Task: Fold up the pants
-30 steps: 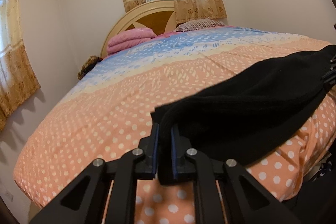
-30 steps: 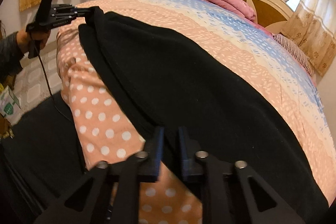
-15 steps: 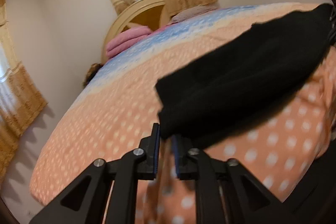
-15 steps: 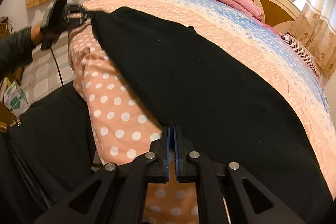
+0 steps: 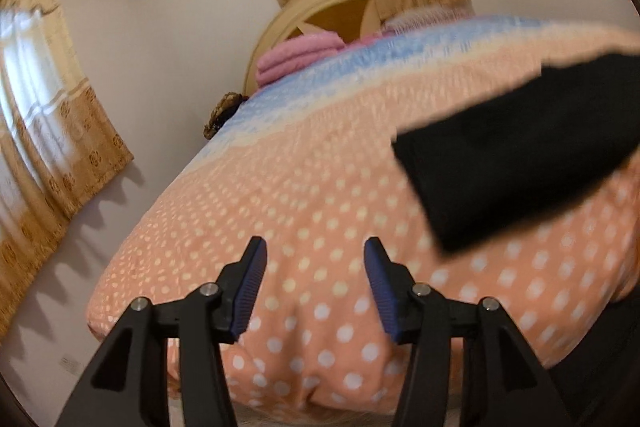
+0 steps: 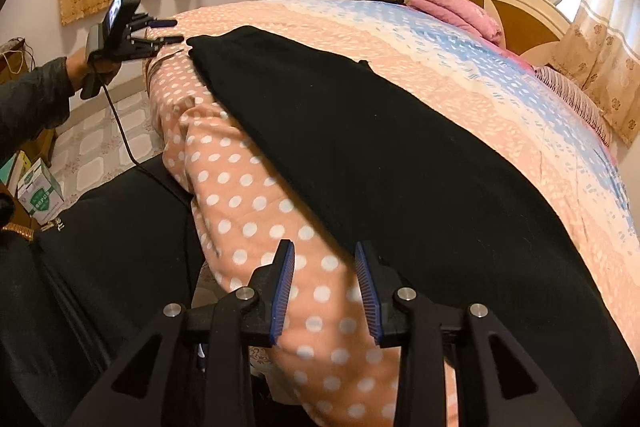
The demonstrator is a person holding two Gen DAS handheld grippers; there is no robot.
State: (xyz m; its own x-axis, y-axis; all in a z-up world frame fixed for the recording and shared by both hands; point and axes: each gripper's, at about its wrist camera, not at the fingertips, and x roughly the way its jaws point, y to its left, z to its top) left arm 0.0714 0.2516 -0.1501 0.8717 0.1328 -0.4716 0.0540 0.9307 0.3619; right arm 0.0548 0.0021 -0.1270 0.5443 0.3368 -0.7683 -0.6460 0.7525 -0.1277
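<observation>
One pair of black pants (image 5: 520, 155) lies along the bed's (image 5: 320, 195) near edge, right of the left gripper (image 5: 314, 287), whose jaws are opening on nothing over bare, dotted cover. From the right wrist, the right gripper (image 6: 325, 291) is opening too, the pants' (image 6: 392, 155) edge just beside its right finger; the left gripper (image 6: 168, 31) hangs off the far corner.

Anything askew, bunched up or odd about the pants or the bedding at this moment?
Nothing stands out. The black pants lie flat in a long strip near the edge of the polka-dot bedspread. Both the left tongs and right tongs are opening with nothing between them.
</observation>
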